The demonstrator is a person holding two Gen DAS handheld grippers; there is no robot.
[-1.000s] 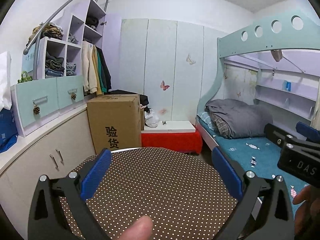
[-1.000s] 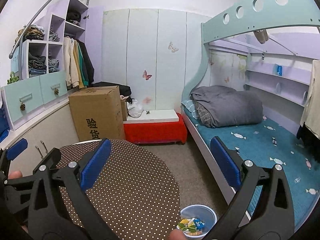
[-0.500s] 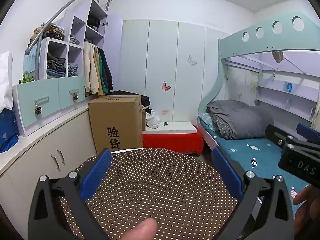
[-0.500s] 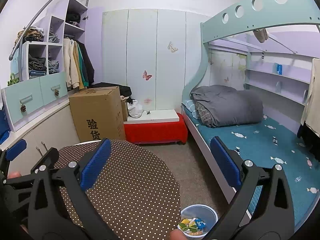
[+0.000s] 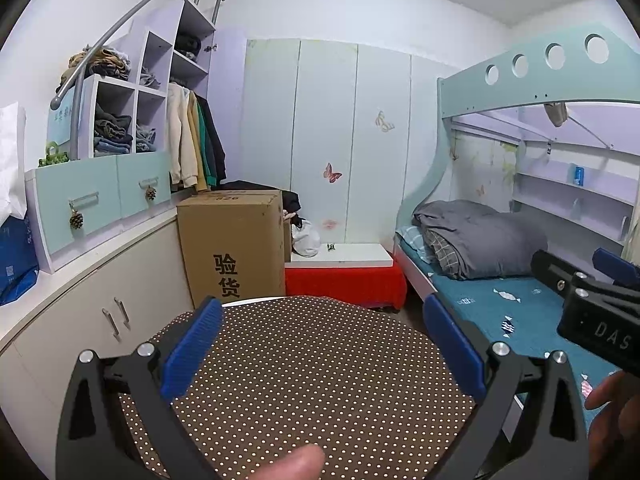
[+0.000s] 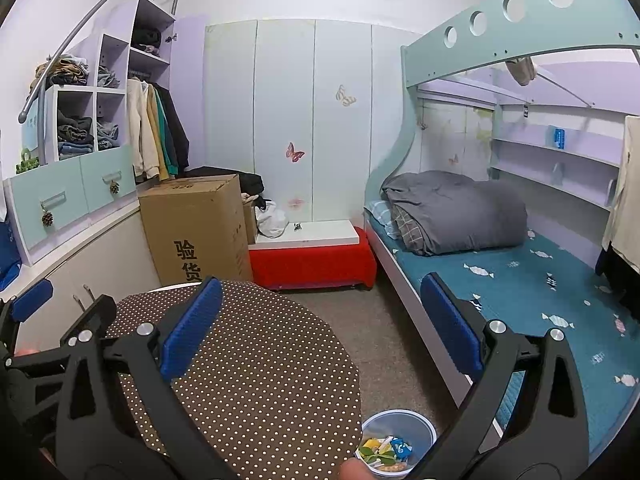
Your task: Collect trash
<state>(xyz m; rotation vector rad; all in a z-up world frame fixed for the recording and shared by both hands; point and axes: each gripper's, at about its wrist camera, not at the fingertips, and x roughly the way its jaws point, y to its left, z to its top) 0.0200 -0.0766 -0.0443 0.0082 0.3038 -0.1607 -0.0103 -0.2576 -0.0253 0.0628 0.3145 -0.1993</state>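
Observation:
A small blue waste bin (image 6: 400, 438) stands on the floor right of the round table, holding several colourful wrappers (image 6: 386, 454). My left gripper (image 5: 322, 322) is open and empty above the brown dotted round table (image 5: 320, 380). My right gripper (image 6: 320, 304) is open and empty above the table's right edge (image 6: 280, 360) and the bin. The right gripper also shows at the right edge of the left wrist view (image 5: 596, 304); the left gripper shows at the left of the right wrist view (image 6: 40, 344). No loose trash shows on the table.
A large cardboard box (image 5: 234, 246) stands behind the table beside a low red bench (image 5: 344, 280). White cabinets (image 5: 92, 304) run along the left. A bunk bed with a teal mattress (image 6: 532, 284) and grey duvet fills the right. Grey carpet (image 6: 376, 332) lies between table and bed.
Both grippers stay open and nearly still; the views have drifted very slightly, nothing picked up or released.

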